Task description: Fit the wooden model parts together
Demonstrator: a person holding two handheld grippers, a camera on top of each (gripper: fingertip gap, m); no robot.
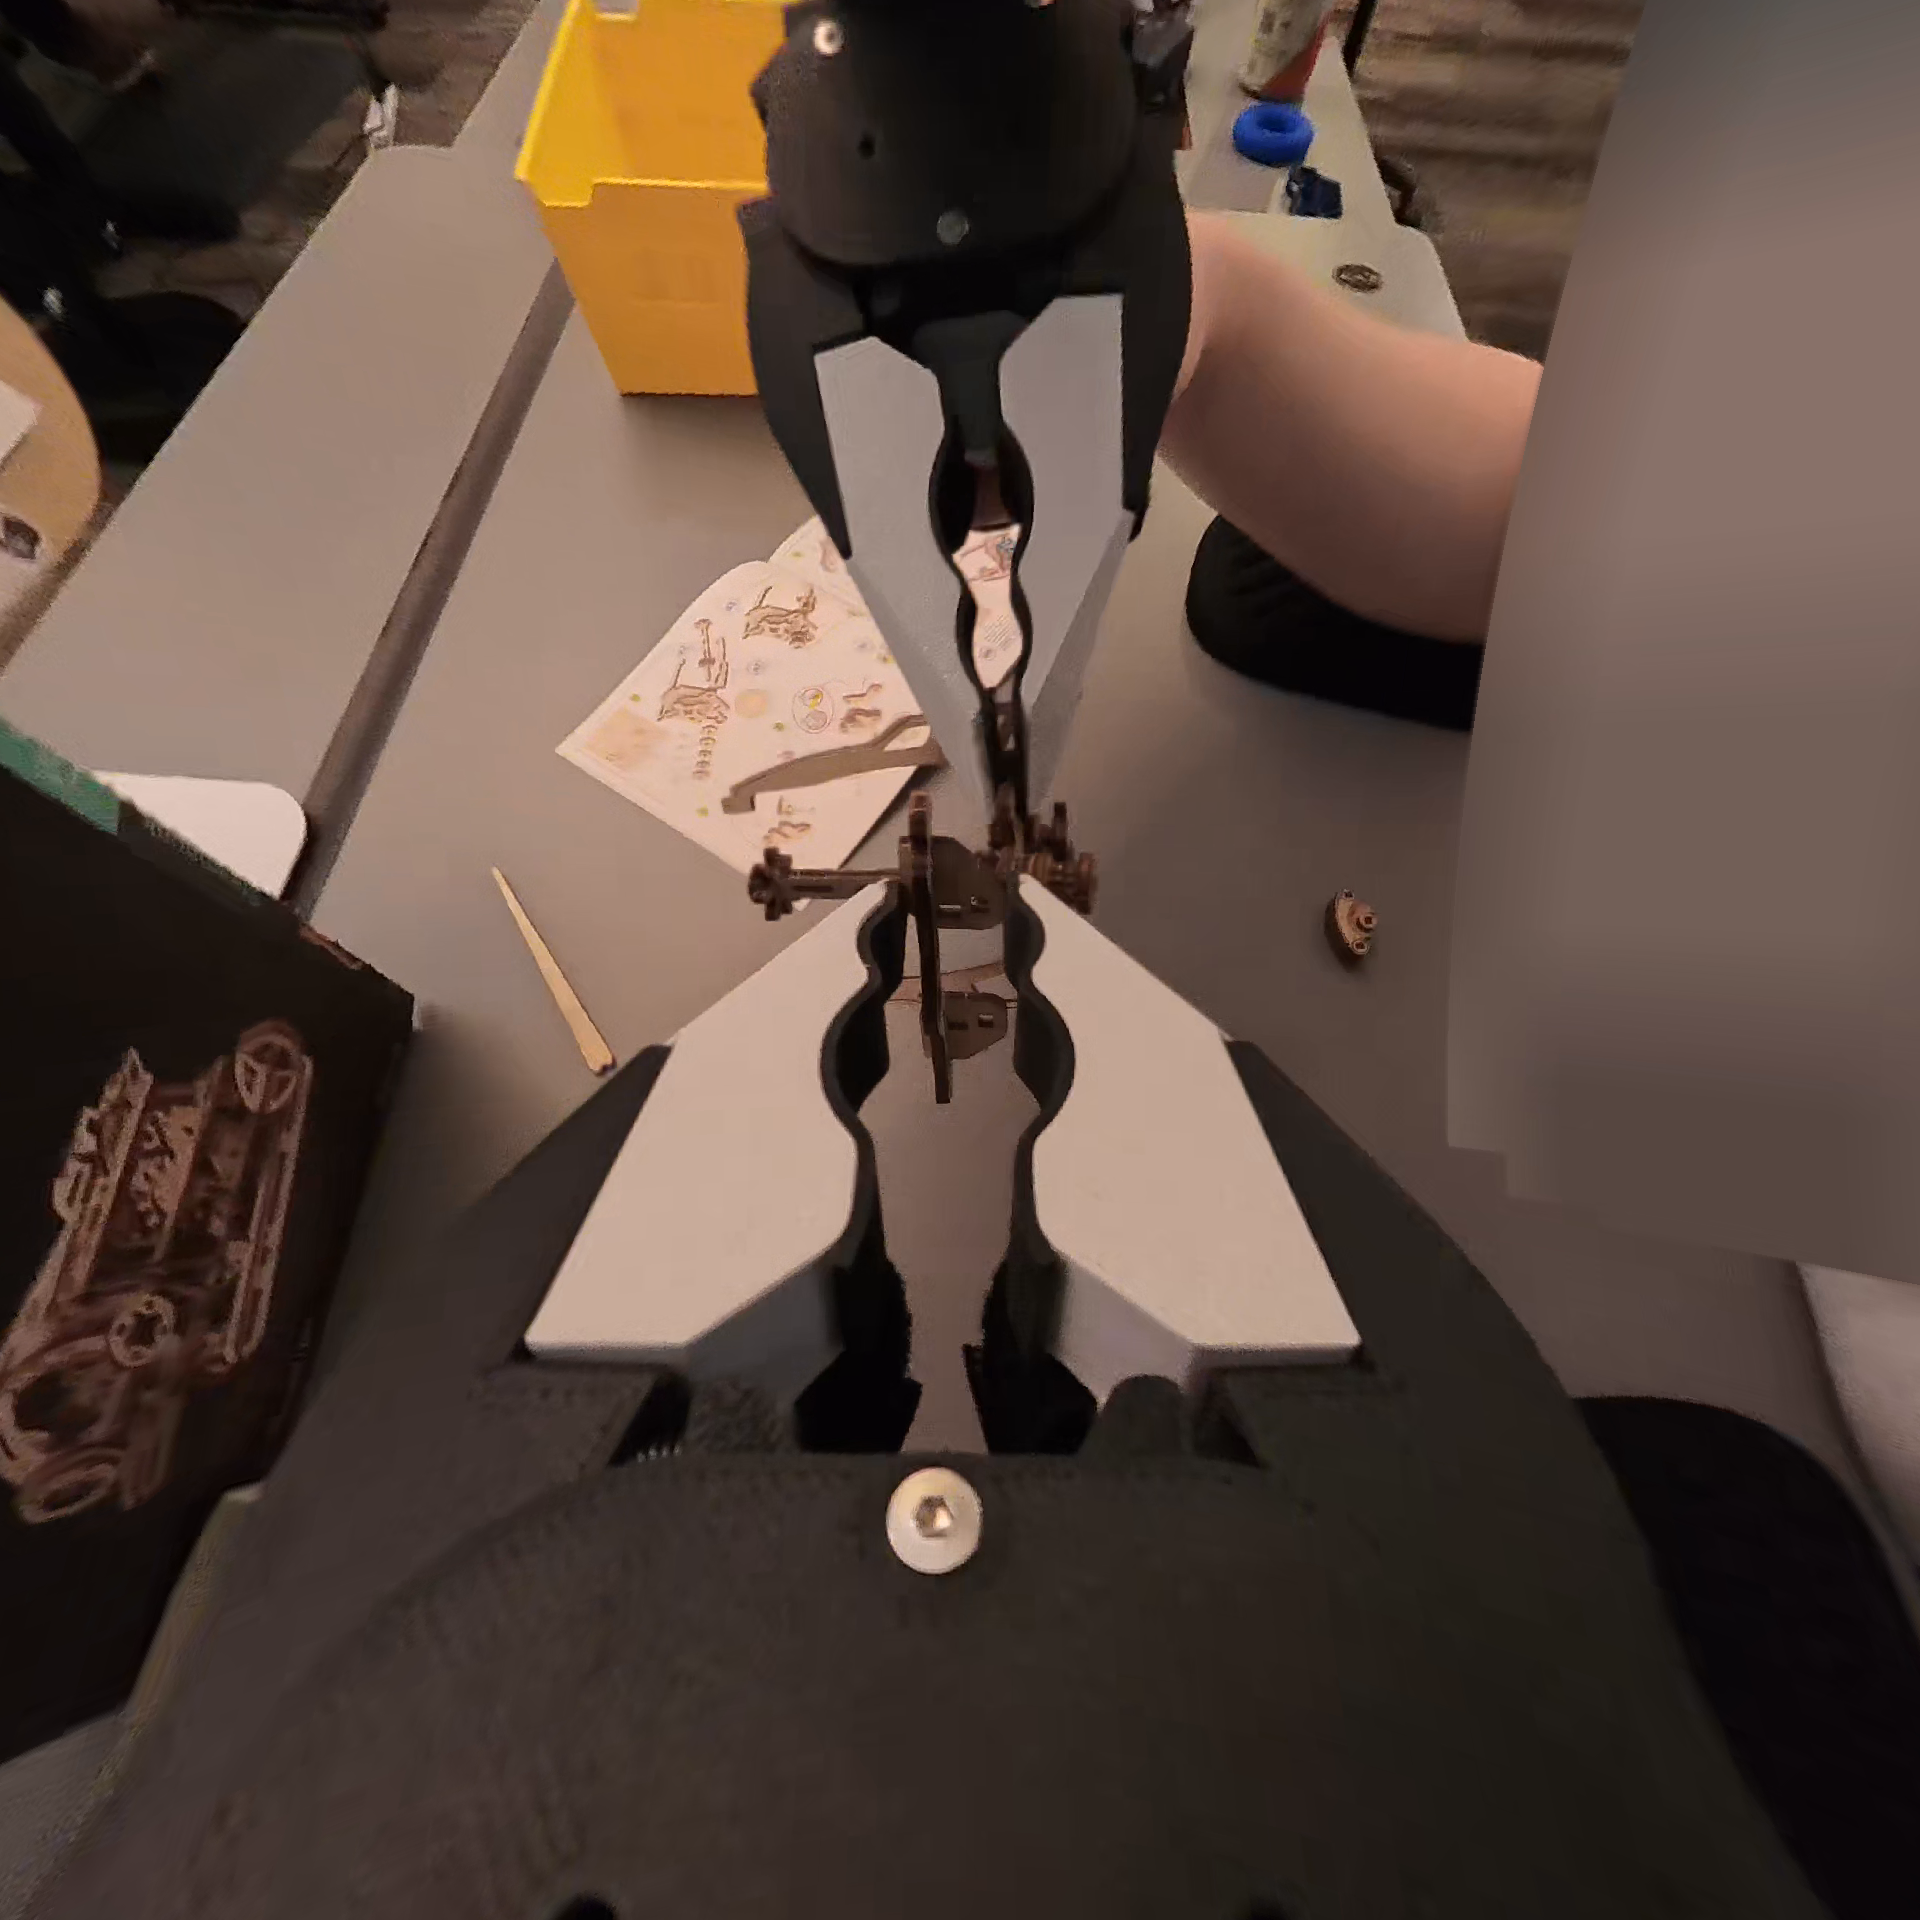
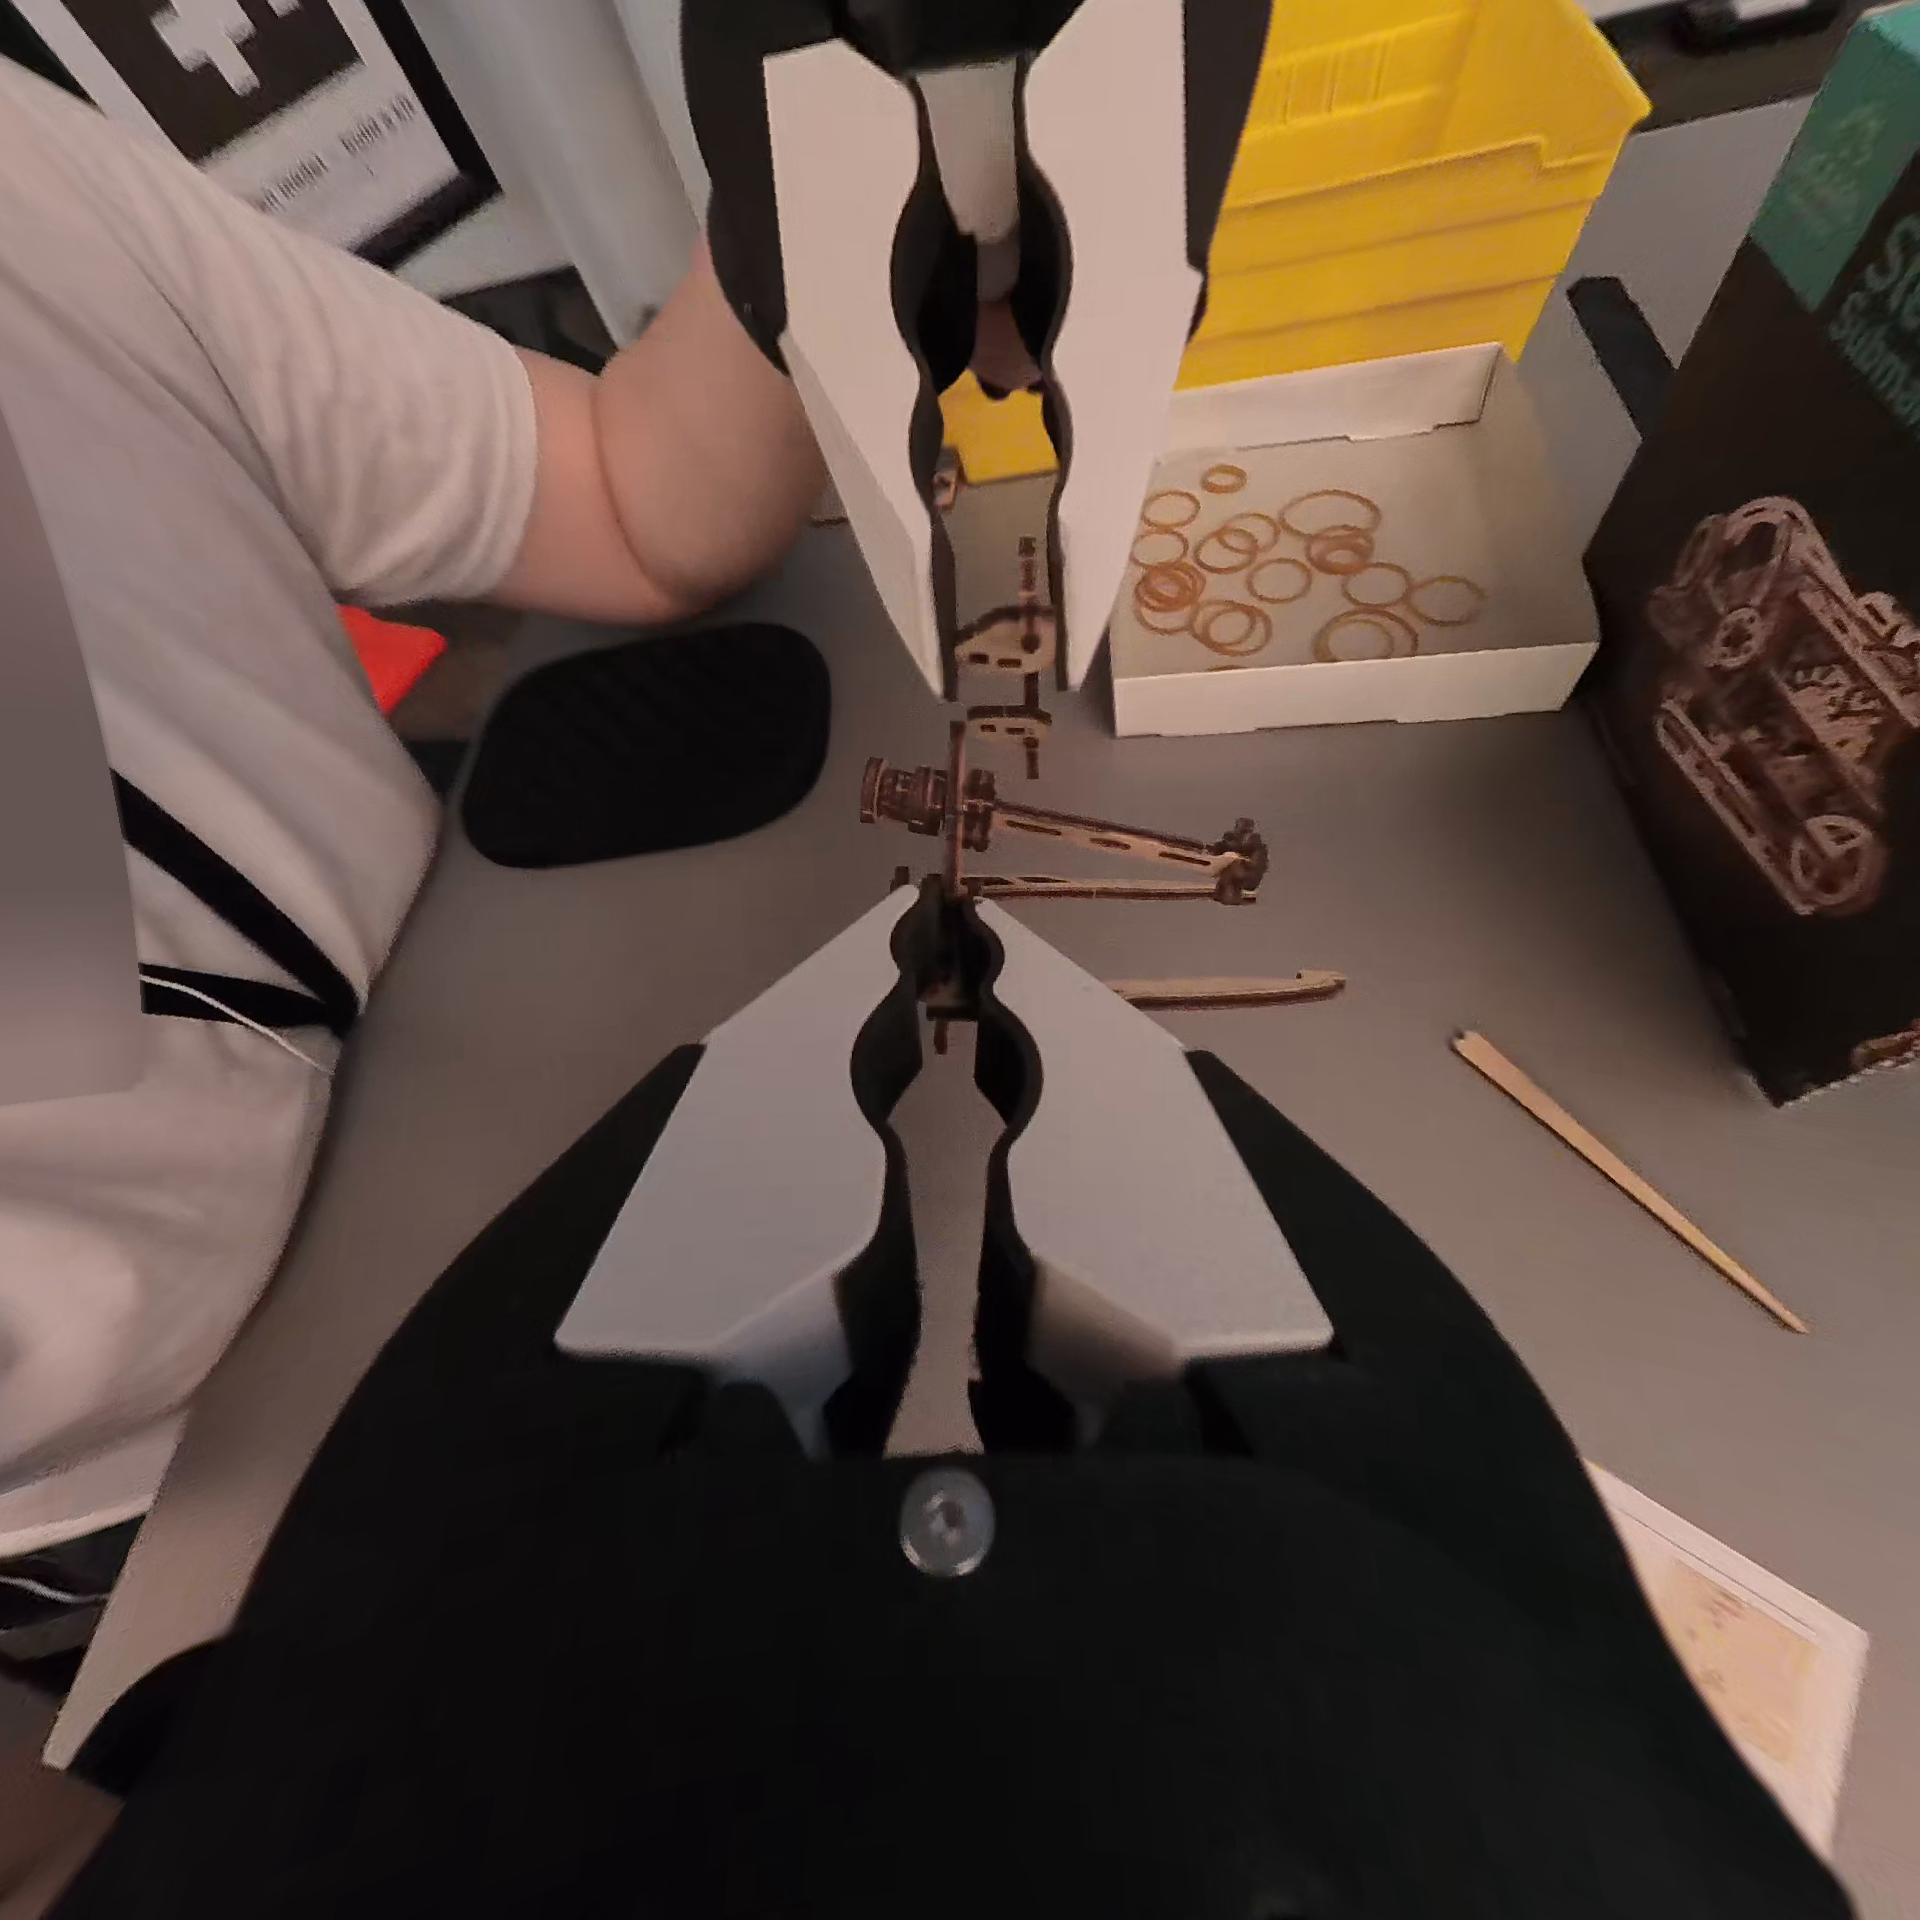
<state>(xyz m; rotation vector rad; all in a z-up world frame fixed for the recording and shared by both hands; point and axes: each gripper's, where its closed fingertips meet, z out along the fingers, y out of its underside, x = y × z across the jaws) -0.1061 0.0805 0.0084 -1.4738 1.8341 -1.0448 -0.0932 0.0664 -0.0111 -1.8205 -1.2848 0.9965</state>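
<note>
Both pairs of fingers pinch wooden parts above the grey surface [image 1: 1195, 831]; left gripper [image 1: 951, 904] clamps a flat plate [image 1: 935, 966], right gripper [image 2: 948, 904] nips the axle assembly [image 2: 1039, 831], seemingly at its tab; square tab to slot, press gently.

Yellow bin [image 1: 644, 223] at back of grey table [image 1: 1195, 1039]. White tray [image 2: 1351, 681] holds rubber bands [image 2: 1278, 582]. Dark box [image 2: 1787, 727] upright, instruction sheet [image 1: 727, 707] flat, blue ring [image 1: 1270, 130] far off.
</note>
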